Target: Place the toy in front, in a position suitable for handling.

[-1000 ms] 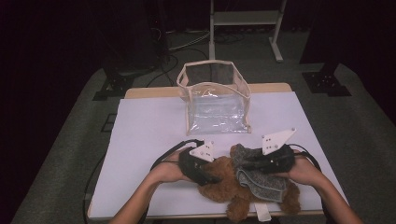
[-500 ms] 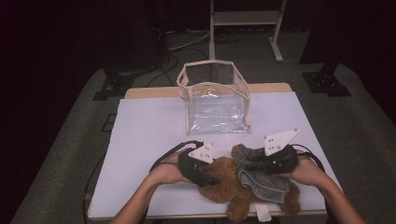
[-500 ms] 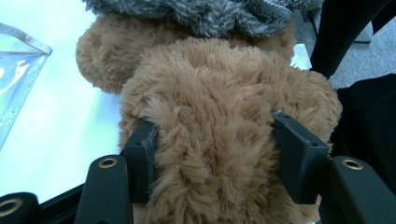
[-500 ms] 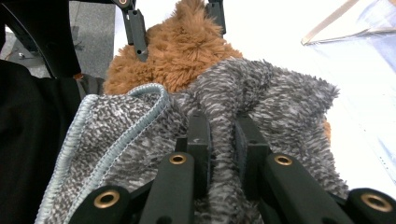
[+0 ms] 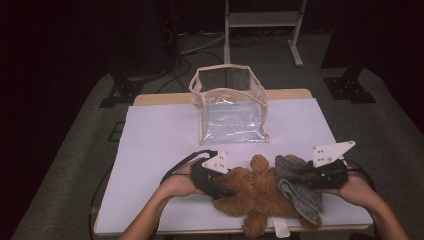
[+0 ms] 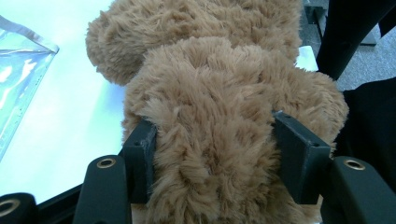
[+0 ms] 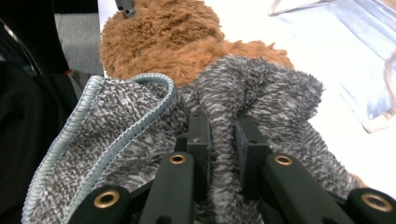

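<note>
A white-topped table (image 5: 165, 150) with a pale wooden edge stands on grey carpet (image 5: 75, 165) in a dim room, the backdrop lost in near darkness. Behind it rise the white legs and crossbar of a metal stand (image 5: 262, 20), with black cables (image 5: 195, 45) trailing across the floor and dark equipment bases (image 5: 350, 90) at either side

Two bare forearms, no sleeves visible, each hand around a black handheld gripper. The left gripper (image 5: 222, 187) carries a small pale grey three-cornered plate on top, and a black cable loops out behind it. The right gripper (image 5: 295, 176) bears a larger pale plate of the same shape, dotted with small holes. Seen close, each gripper has two matte black arms with brass-ringed screw holes and blocky black pads (image 6: 140, 154)
</note>
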